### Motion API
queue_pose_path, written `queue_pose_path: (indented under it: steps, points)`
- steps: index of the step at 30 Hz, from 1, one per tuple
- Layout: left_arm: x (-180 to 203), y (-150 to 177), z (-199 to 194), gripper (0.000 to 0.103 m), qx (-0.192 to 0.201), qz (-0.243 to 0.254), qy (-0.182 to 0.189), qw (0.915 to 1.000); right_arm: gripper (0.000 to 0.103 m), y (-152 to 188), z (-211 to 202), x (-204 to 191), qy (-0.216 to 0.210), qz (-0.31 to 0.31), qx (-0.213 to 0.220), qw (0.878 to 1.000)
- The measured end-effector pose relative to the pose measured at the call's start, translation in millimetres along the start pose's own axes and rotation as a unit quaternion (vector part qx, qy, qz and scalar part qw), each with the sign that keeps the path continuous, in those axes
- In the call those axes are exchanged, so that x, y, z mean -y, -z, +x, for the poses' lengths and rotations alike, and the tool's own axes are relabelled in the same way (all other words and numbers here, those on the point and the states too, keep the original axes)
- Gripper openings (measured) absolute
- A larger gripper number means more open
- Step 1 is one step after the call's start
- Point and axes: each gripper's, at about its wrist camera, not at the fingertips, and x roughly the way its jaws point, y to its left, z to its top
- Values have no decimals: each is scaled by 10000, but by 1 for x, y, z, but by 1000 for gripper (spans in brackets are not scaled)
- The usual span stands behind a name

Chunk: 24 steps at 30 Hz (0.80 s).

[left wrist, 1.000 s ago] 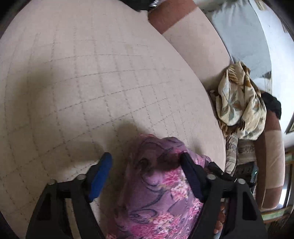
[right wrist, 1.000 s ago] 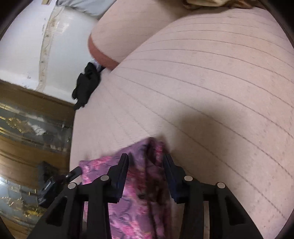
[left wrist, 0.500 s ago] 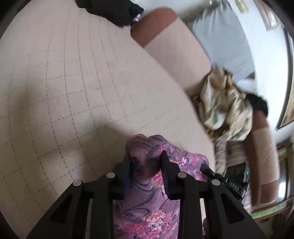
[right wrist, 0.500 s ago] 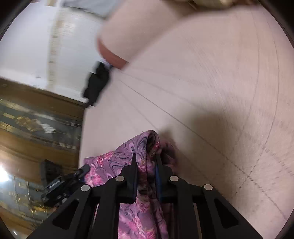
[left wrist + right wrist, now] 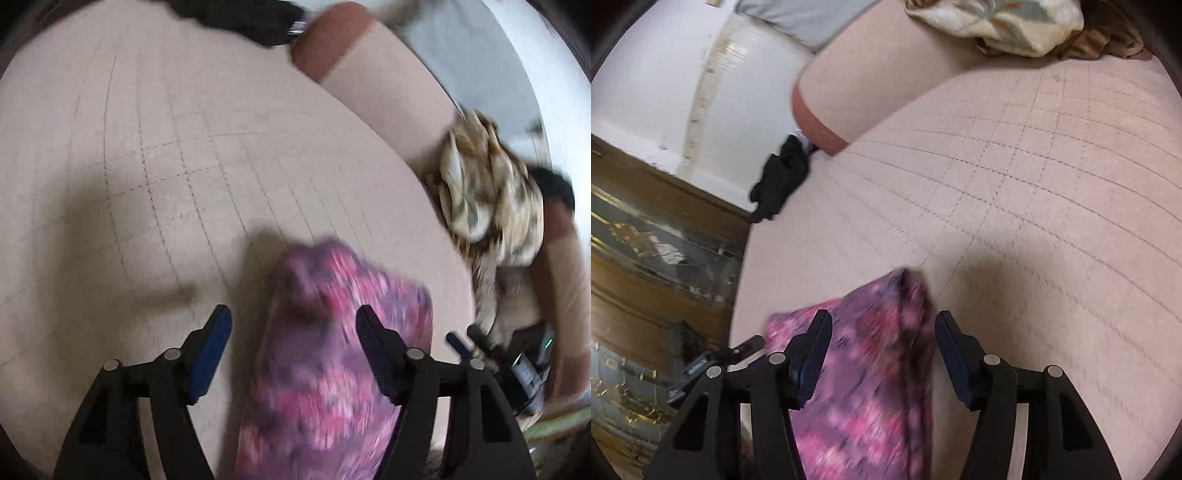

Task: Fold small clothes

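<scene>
The purple floral garment (image 5: pixel 325 369) lies on the beige checked cushion (image 5: pixel 166 166), motion-blurred. The left gripper (image 5: pixel 293 343) and right gripper (image 5: pixel 882 350) hover over its near end, each with fingers spread apart, gripping nothing
</scene>
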Motion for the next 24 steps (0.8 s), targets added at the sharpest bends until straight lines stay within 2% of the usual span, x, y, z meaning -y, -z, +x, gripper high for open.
queue_pose_path:
  steps: [1, 3, 4, 6, 7, 8, 9, 10, 11, 12, 13, 14, 15, 16, 17, 18, 19, 21, 23, 24]
  points:
    - [5, 11, -2, 81, -9, 196, -28, 9998, 63, 8, -7, 0, 14, -12, -10, 10000]
    - [4, 30, 5, 81, -207, 387, -147, 9989, 58, 39, -17, 0, 126, -65, -62, 9999]
    - [-1, 37, 13, 81, -369, 350, -237, 9984, 53, 60, -17, 2, 204, -100, -142, 9996]
    - [-15, 42, 18, 78, -362, 33, -129, 9993, 52, 89, -17, 8, 345, -133, -338, 9987]
    - [-18, 41, 18, 45, -316, 12, -68, 9995, 46, 100, -12, 13, 476, -77, -423, 9979]
    - [-20, 40, 18, 28, -411, 36, 141, 9990, 35, 102, -5, 13, 567, -83, -514, 9970]
    - [-23, 37, 16, 26, -428, -41, 246, 9988, 11, 103, -1, 13, 612, -164, -581, 9963]
    - [-27, 36, 13, 25, -386, -152, 332, 9986, 9, 102, 1, 14, 578, -175, -620, 9962]
    - [-33, 37, 13, 25, -404, -235, 443, 9979, 9, 102, 3, 14, 622, -145, -639, 9959]
    - [-37, 38, 14, 29, -392, -303, 517, 9974, 9, 103, 4, 16, 660, -137, -645, 9956]
    - [-45, 42, 12, 44, -378, -484, 560, 9965, 9, 105, 8, 19, 677, -142, -693, 9952]
    - [-51, 47, 7, 50, -360, -590, 524, 9962, 9, 107, 8, 24, 665, -121, -693, 9953]
    - [-53, 52, -1, 53, -312, -664, 506, 9960, 14, 107, 4, 27, 620, -84, -631, 9960]
    - [-51, 60, -11, 59, -266, -643, 420, 9967, 29, 103, 3, 25, 583, -68, -570, 9966]
    - [-49, 71, -23, 61, -199, -541, 325, 9978, 39, 103, -1, 22, 660, -65, -506, 9965]
    - [-44, 83, -32, 62, -149, -402, 243, 9988, 57, 110, -9, 21, 683, -44, -449, 9966]
    - [-41, 98, -41, 62, -144, -232, 169, 9995, 65, 118, -17, 21, 607, 2, -405, 9973]
    - [-39, 124, -48, 63, -194, -49, 72, 9998, 65, 141, -28, 18, 367, 93, -419, 9984]
    - [-40, 140, -43, 63, -256, -74, -76, 9996, 65, 158, -30, 16, 259, 154, -496, 9983]
    - [-41, 144, -38, 63, -271, -101, -210, 9994, 59, 166, -29, 15, 329, 143, -534, 9979]
